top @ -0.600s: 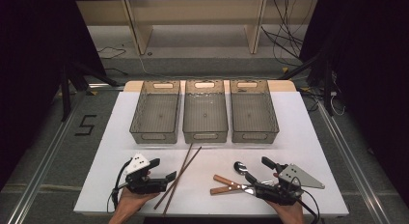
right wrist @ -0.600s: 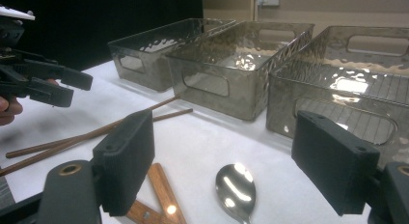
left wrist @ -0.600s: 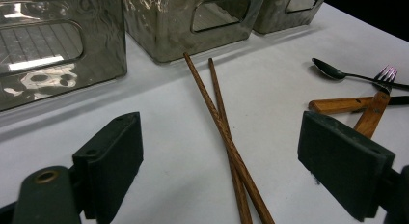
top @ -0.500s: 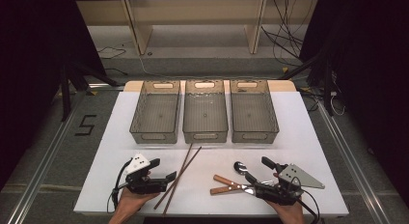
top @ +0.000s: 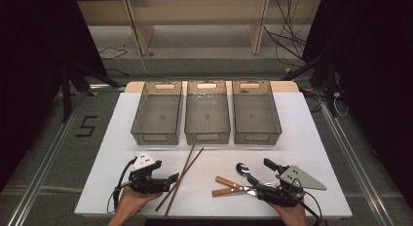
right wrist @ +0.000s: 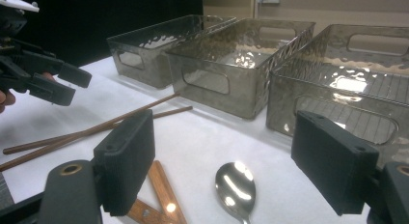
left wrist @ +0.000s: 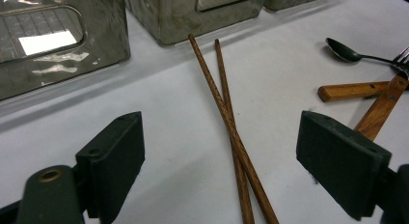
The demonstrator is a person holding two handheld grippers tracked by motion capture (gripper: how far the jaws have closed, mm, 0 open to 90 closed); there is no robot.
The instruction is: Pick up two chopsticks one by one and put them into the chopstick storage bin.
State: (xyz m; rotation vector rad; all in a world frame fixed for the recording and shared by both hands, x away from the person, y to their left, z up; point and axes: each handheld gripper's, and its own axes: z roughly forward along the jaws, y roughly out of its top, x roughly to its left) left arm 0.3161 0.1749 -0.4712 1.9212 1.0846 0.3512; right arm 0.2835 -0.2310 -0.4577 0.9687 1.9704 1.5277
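A pair of brown chopsticks [top: 182, 173] lies crossed on the white table [top: 302, 138], in front of three empty clear bins. To their right rest a metal spoon [top: 241, 167] and two wooden-handled utensils [top: 226, 187]. My left gripper [top: 171, 181] is open, low over the table just left of the chopsticks [left wrist: 217, 84], which run up between its jaws untouched. My right gripper [top: 260, 172] is open too, and the spoon [right wrist: 235, 188] and the wooden handles [right wrist: 161, 192] lie below and between its jaws. From the left gripper view, a fork head [left wrist: 402, 55] lies beside the spoon [left wrist: 345, 50].
The left bin [top: 156, 137], middle bin [top: 207, 137] and right bin [top: 256, 137] stand side by side across the back half of the table. Bare white surface flanks the bins. Dark floor with cables and a wooden shelf frame lies beyond.
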